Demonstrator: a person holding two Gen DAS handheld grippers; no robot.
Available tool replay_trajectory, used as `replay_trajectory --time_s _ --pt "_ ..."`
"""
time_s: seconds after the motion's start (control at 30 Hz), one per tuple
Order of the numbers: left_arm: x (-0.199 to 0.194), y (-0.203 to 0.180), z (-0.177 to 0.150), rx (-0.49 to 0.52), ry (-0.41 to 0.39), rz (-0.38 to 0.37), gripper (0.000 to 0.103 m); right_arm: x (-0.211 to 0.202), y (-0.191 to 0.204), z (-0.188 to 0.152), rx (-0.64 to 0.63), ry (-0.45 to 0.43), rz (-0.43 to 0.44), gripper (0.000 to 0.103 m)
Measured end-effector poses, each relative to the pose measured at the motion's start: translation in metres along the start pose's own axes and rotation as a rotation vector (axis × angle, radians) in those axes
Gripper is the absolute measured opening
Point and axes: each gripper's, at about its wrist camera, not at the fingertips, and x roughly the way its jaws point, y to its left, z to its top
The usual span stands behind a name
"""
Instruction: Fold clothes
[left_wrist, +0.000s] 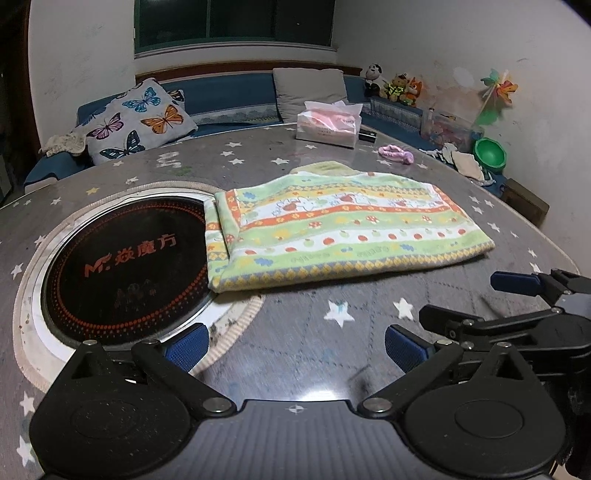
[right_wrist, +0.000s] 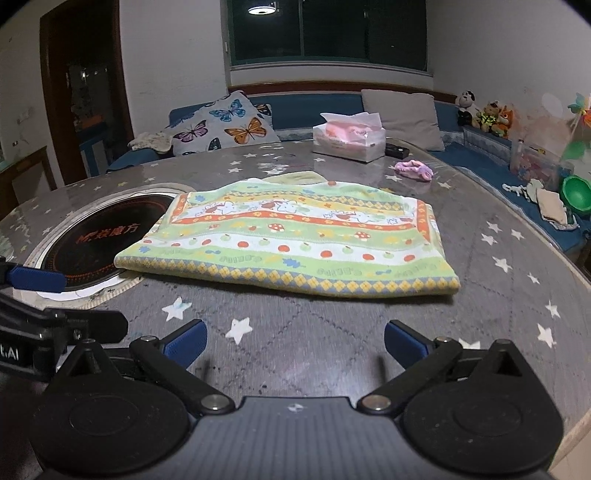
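Note:
A folded cloth (left_wrist: 343, 230) with green, orange and yellow bands and apple prints lies flat on the grey star-patterned table (left_wrist: 303, 332). It also shows in the right wrist view (right_wrist: 295, 243). Its left edge overlaps the round black cooktop (left_wrist: 125, 262). My left gripper (left_wrist: 295, 345) is open and empty, low over the table in front of the cloth. My right gripper (right_wrist: 295, 341) is open and empty, also in front of the cloth. The right gripper shows at the right edge of the left wrist view (left_wrist: 517, 295).
A tissue box (left_wrist: 328, 125) and a small dark box (left_wrist: 367, 136) stand at the table's far side. A pink scrunchie (left_wrist: 395, 153) lies near them. Behind are a blue sofa with a butterfly pillow (left_wrist: 136, 122), plush toys (left_wrist: 395, 85) and a green bowl (left_wrist: 489, 153).

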Motion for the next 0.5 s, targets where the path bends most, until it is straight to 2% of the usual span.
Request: replay_trajectory --time_s 0.5 --pt "-0.012 -0.006 -0.012 -0.002 -0.017 0.001 0.103 -0.012 0.009 -0.01 0.012 -0.013 -0.01 0.103"
